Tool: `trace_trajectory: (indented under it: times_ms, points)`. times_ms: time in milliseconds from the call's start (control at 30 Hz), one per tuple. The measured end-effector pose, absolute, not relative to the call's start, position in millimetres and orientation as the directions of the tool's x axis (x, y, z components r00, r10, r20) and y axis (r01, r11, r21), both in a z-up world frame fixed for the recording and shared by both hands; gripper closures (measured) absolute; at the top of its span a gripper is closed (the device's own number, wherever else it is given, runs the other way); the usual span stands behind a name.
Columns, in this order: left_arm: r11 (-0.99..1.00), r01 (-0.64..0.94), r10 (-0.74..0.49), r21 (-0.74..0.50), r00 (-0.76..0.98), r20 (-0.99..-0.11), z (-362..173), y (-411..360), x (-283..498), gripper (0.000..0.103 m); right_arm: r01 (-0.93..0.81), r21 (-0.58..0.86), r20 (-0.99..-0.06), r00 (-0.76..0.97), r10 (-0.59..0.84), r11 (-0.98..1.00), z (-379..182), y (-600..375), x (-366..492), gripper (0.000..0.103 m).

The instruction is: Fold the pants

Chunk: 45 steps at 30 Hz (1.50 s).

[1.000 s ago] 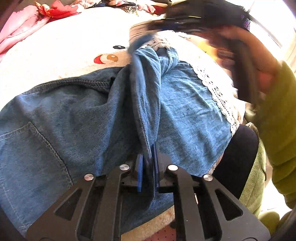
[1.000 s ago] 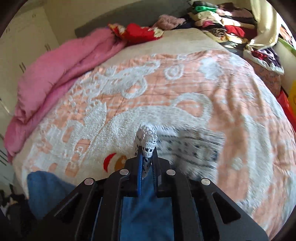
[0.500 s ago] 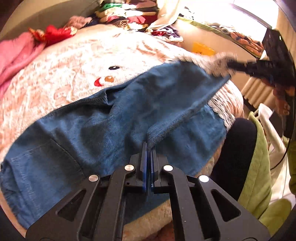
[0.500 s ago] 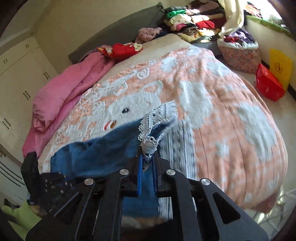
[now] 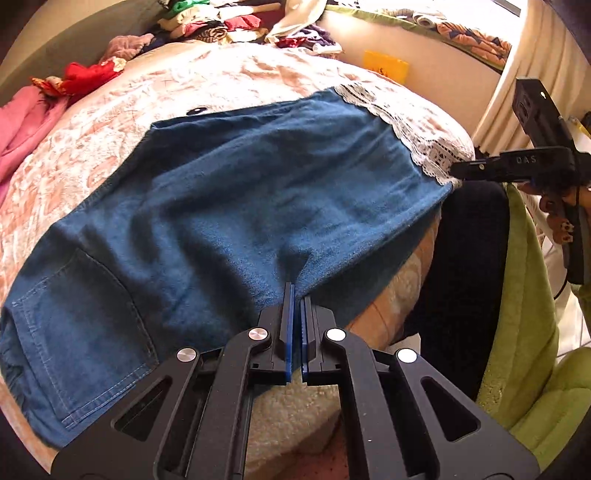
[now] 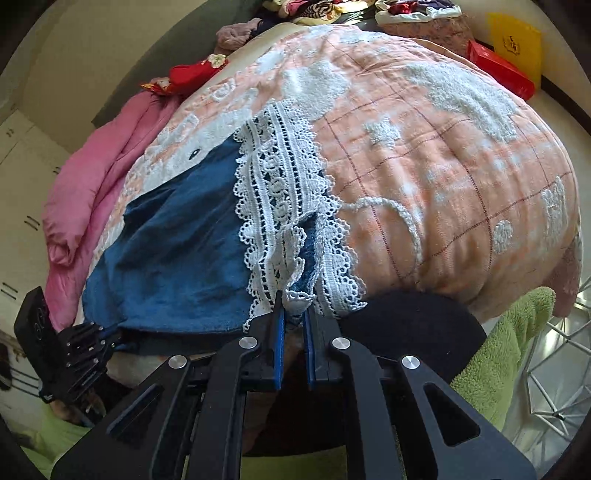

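Peach-and-white patterned bedding covers the bed (image 5: pixel 258 74) that fills both views, with a pink quilt (image 6: pixel 96 192) bunched along its left edge and a heap of mixed clothes (image 5: pixel 221 22) at the top of the frame. Blue denim pants (image 5: pixel 221 206) lie spread across the near part of the bed, filling the centre and lower left of the left wrist view, a back pocket showing at lower left and a white lace hem (image 5: pixel 406 133) running down the upper right. The left hand-held gripper (image 5: pixel 295 295) sits at the bottom centre of its view with its blue pads pressed narrow on a pinch of the denim edge, the cloth rising in a small ridge from the pads. The right hand-held gripper (image 6: pixel 293 306) sits at the bottom centre of its own view, clamped on a bunched corner of the lace hem (image 6: pixel 280 206); it also appears at the right edge of the left wrist view, its tip at the lace corner. A person's dark trouser leg (image 6: pixel 406 325) and a green fleece sleeve (image 6: pixel 498 362) show beside the mattress at lower right. A red box (image 6: pixel 498 70) and a yellow bag (image 6: pixel 513 40) stand on the floor at the upper right.
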<state>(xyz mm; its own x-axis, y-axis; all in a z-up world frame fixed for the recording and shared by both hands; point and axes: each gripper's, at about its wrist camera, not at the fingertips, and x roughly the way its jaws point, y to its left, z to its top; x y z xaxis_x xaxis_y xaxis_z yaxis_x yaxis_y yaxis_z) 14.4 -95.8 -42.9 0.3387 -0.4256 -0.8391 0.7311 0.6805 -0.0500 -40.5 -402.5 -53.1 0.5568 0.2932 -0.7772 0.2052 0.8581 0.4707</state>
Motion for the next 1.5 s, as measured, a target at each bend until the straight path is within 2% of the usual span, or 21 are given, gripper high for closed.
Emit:
trace_trajectory:
  times_ms: [133,267,367,433,500,567,667,767,833,900,967,1033,1133,1167,1200,1333,1500]
  points:
    - [0.678,0.732,-0.424,-0.065,0.317,-0.848,-50,-100,14,0.103,0.225,0.439,-0.787,0.564,0.251,0.87,-56,-401,-39,0.095]
    - [0.679,0.732,-0.41,-0.061,0.309,-0.858,-56,-100,9,0.102,0.228,0.385,-0.818,0.534,0.216,0.894,-60,-400,-39,0.088]
    - [0.683,0.726,-0.417,-0.078,0.299,-0.858,-56,-98,9,0.101,0.235,0.297,-0.837,0.531,0.133,0.926,-47,-397,-43,0.071]
    - [0.685,0.718,-0.439,-0.123,0.273,-0.856,-53,-92,8,0.099,0.245,0.26,-0.827,0.556,0.084,0.934,-38,-398,-47,0.068]
    - [0.691,0.703,-0.469,-0.17,0.256,-0.845,-48,-81,6,0.09,0.239,0.222,-0.811,0.584,0.043,0.945,-27,-397,-50,0.067]
    - [0.708,0.679,-0.484,-0.195,0.265,-0.834,-40,-67,6,0.075,0.204,0.204,-0.796,0.604,0.041,0.958,-20,-390,-50,0.065]
    - [0.772,0.607,-0.466,-0.188,0.34,-0.817,-25,-33,10,0.065,0.115,0.209,-0.785,0.612,0.096,0.971,-16,-373,-41,0.063]
    - [0.868,0.464,-0.4,-0.18,0.435,-0.807,-14,15,24,0.053,0.009,0.205,-0.789,0.593,0.16,0.979,-18,-350,-22,0.063]
    - [0.942,0.303,-0.289,-0.147,0.504,-0.814,-10,52,36,0.049,-0.052,0.207,-0.8,0.567,0.199,0.977,-21,-336,-8,0.058]
    - [0.968,0.202,-0.235,-0.147,0.533,-0.813,-8,75,44,0.049,-0.088,0.2,-0.813,0.541,0.215,0.976,-27,-325,3,0.055]
    - [0.985,0.102,-0.172,-0.139,0.563,-0.808,-7,97,48,0.035,-0.099,0.195,-0.83,0.513,0.218,0.976,-35,-320,11,0.055]
    - [0.992,0.063,-0.128,-0.112,0.564,-0.816,-12,105,51,0.026,-0.098,0.196,-0.841,0.495,0.219,0.976,-40,-319,14,0.055]
    - [0.993,0.048,-0.12,-0.112,0.528,-0.841,-30,106,62,0.028,-0.086,0.198,-0.853,0.475,0.215,0.976,-46,-323,14,0.054]
    - [0.99,0.052,-0.141,-0.133,0.521,-0.842,-34,104,64,0.054,-0.08,0.201,-0.856,0.469,0.215,0.976,-49,-323,14,0.054]
    - [0.986,0.059,-0.166,-0.158,0.51,-0.844,-38,102,67,0.063,-0.078,0.208,-0.859,0.463,0.221,0.975,-51,-324,13,0.054]
    - [0.991,0.05,-0.133,-0.127,0.568,-0.813,-25,110,67,0.069,-0.076,0.217,-0.858,0.46,0.227,0.973,-49,-328,6,0.054]
    - [0.998,0.036,-0.068,-0.057,0.572,-0.817,-31,122,76,0.069,-0.071,0.217,-0.861,0.456,0.225,0.974,-54,-329,2,0.054]
